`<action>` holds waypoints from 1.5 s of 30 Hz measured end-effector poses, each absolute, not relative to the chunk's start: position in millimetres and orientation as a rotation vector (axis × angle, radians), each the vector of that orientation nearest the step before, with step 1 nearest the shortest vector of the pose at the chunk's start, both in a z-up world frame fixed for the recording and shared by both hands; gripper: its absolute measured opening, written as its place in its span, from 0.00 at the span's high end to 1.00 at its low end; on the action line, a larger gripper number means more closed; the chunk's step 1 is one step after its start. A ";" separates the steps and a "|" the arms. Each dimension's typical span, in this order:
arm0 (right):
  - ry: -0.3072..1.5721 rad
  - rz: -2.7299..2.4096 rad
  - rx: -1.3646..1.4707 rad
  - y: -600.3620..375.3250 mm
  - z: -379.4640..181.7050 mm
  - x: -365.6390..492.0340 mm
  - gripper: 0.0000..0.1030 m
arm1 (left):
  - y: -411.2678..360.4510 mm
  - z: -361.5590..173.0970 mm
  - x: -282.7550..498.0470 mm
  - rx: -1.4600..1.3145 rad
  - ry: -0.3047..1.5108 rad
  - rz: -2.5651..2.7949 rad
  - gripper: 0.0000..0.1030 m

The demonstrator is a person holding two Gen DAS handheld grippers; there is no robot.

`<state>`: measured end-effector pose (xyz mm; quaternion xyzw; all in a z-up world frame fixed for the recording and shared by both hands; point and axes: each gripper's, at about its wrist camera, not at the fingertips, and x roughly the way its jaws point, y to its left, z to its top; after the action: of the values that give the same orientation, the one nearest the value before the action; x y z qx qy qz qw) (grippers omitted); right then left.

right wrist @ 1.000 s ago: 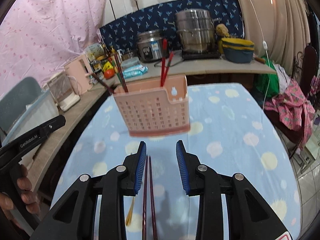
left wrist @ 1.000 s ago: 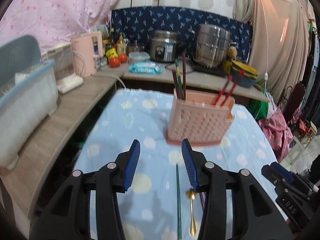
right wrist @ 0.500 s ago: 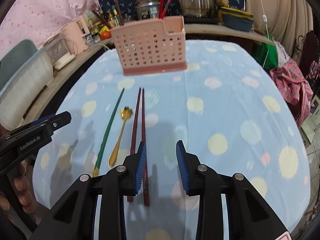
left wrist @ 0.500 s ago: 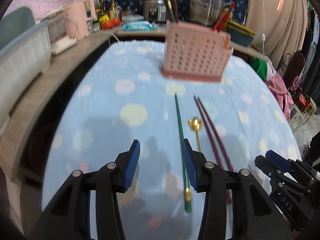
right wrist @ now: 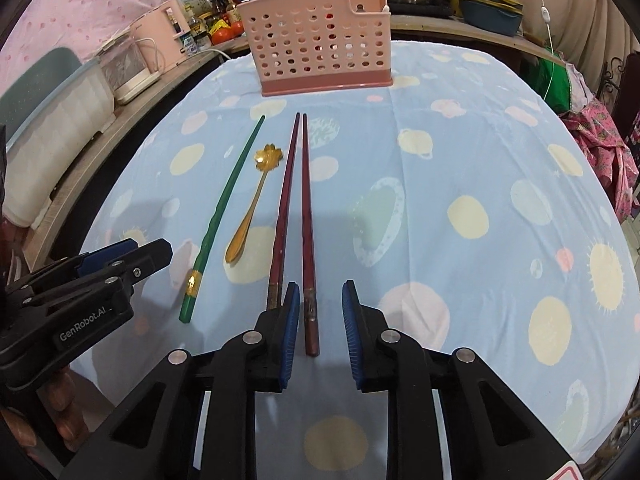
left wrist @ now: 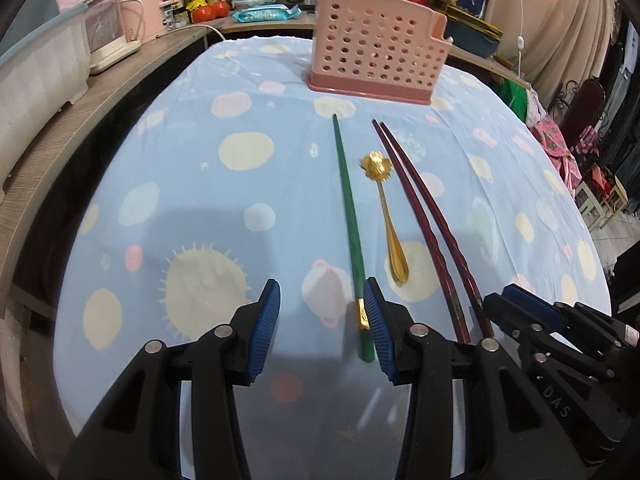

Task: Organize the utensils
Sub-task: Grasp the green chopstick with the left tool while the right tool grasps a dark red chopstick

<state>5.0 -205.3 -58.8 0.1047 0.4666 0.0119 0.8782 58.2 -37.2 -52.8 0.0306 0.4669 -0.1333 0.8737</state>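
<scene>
Left gripper (left wrist: 322, 330) spread wide over the table (left wrist: 180, 168), green chopstick (left wrist: 349, 216) just inside its right finger. Right gripper (right wrist: 320, 330) also parted, one maroon chopstick (right wrist: 307, 216) between its fingers. Gold spoon (right wrist: 252, 208) lies just ahead-left, pink holder (right wrist: 320, 38) far ahead.

Both wrist views are evenly and fairly brightly lit from overhead, with no harsh glare. Soft grey shadows fall on the blue tablecloth (left wrist: 192, 184) beneath the left gripper (left wrist: 323, 332) and the right gripper (right wrist: 320, 330). Fisheye distortion bows the table's edges and the wooden counter (left wrist: 60, 148), and dark vignetting cuts off the corners. The centre is sharp; the gripper bodies nearest the lens look slightly soft. The background clutter is dimmer.
</scene>
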 end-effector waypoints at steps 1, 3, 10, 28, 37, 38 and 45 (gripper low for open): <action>0.977 0.027 0.219 -205.1 -60.2 4.2 0.81 | -37.7 -54.4 58.1 0.064 0.980 -0.283 0.60; 0.985 0.030 0.219 -204.8 -62.3 2.9 0.83 | -38.4 -56.1 57.2 0.063 0.988 -0.288 0.60; 1.003 0.036 0.222 -202.8 -68.6 1.8 0.86 | -42.4 -63.1 54.8 0.070 1.014 -0.304 0.60; 1.007 0.038 0.219 -202.3 -71.9 1.9 0.88 | -43.9 -75.1 54.6 0.081 1.044 -0.317 0.61; 1.007 0.038 0.219 -202.0 -72.5 1.6 0.88 | -42.4 -75.7 53.6 0.086 1.039 -0.318 0.76; 1.007 0.037 0.219 -201.9 -72.4 1.6 0.88 | -41.8 -75.8 53.9 0.083 1.039 -0.318 0.80; 1.006 0.040 0.225 -203.2 -73.3 2.4 0.92 | -38.6 -74.9 55.3 0.063 1.044 -0.327 0.93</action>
<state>2.4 -203.2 -73.3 0.1075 0.4811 0.0191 0.8699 55.3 -38.6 -74.9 0.0299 0.4962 -0.1554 0.8536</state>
